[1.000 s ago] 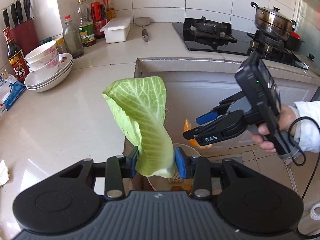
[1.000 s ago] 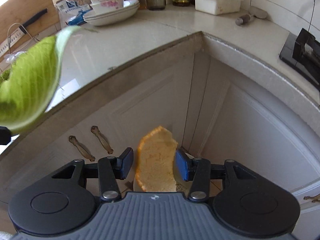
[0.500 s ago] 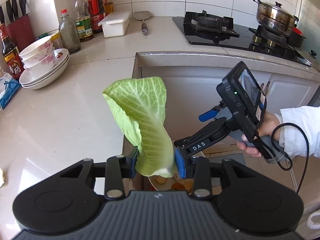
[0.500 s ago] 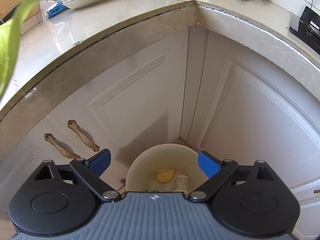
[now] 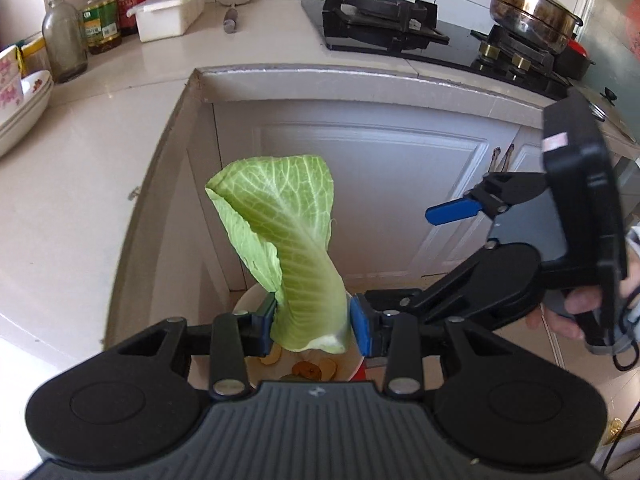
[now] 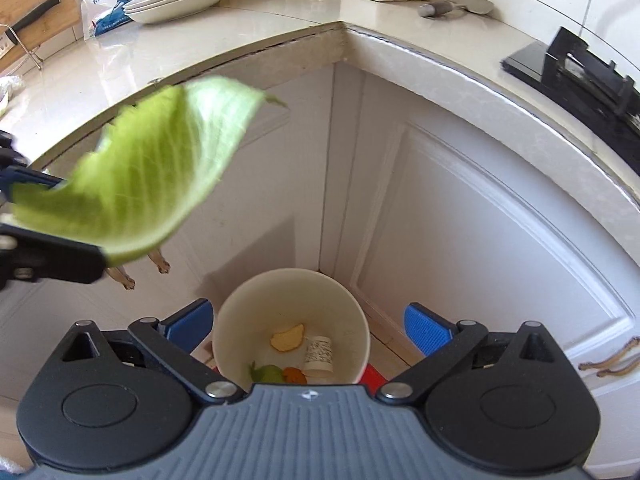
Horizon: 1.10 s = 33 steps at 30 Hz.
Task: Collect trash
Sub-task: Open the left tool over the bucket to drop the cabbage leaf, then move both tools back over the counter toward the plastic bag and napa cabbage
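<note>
Holding cabbage leaf (image 5: 288,248) clamped in L gripper (image 5: 314,322), R gripper (image 6: 308,326) fingers opening w/ nothing between; floppy leaf may catch bin (image 6: 360,320) rim, fall outside.

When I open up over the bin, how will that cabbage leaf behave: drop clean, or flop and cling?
The cabbage leaf stands up unsupported above the left hand-held gripper, so its ribbed stem end is probably fairly stiff. The thin upper edge curls over, so it likely flops and drifts as it falls. It looks light; it could land across the bin rim rather than inside.
</note>
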Each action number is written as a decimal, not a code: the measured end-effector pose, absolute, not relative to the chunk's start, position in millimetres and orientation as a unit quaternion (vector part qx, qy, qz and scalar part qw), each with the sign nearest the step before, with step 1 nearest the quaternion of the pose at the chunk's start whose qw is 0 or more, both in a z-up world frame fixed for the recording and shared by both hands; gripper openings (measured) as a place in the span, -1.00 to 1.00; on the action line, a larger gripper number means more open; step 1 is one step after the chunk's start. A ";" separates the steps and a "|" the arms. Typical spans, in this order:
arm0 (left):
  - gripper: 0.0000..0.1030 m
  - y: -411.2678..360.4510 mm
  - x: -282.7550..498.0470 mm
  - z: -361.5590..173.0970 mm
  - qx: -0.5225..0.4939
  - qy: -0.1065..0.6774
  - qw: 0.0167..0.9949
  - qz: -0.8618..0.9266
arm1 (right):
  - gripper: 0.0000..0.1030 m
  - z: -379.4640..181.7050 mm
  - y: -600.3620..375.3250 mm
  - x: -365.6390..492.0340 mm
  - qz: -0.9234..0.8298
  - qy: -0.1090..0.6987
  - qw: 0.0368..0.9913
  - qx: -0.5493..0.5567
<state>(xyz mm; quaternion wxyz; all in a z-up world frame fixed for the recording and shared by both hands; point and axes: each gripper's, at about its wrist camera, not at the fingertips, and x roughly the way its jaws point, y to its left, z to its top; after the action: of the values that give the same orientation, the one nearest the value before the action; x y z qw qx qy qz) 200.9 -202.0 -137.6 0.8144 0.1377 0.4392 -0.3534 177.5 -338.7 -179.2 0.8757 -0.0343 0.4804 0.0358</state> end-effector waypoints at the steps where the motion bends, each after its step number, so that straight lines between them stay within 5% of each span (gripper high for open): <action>1: -0.29 -207.7 201.7 -145.5 0.140 0.441 0.813 -0.353 | 1.00 -177.8 -342.0 172.1 0.029 0.479 0.877 -0.036; 14: -0.22 -241.9 225.4 -219.8 0.131 0.486 0.804 -0.316 | 1.00 -165.6 -377.5 138.4 -0.001 0.482 0.876 -0.024; 18: 0.60 -241.7 223.2 -217.0 0.129 0.472 0.818 -0.302 | 1.00 -162.0 -382.8 135.2 -0.007 0.476 0.879 -0.015; 19: 0.67 -241.5 221.6 -213.8 0.129 0.461 0.825 -0.300 | 1.00 -161.1 -382.9 134.8 -0.007 0.475 0.880 -0.013; 33: 0.78 -222.7 206.1 -155.2 0.139 0.411 0.855 -0.284 | 1.00 -133.2 -365.8 140.4 -0.005 0.442 0.896 -0.041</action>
<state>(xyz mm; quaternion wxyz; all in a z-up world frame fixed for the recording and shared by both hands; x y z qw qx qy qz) 206.1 -222.7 -155.2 0.8551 0.1387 0.4112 -0.2838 140.4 -365.8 -133.2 0.8958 -0.0415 0.4424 -0.0053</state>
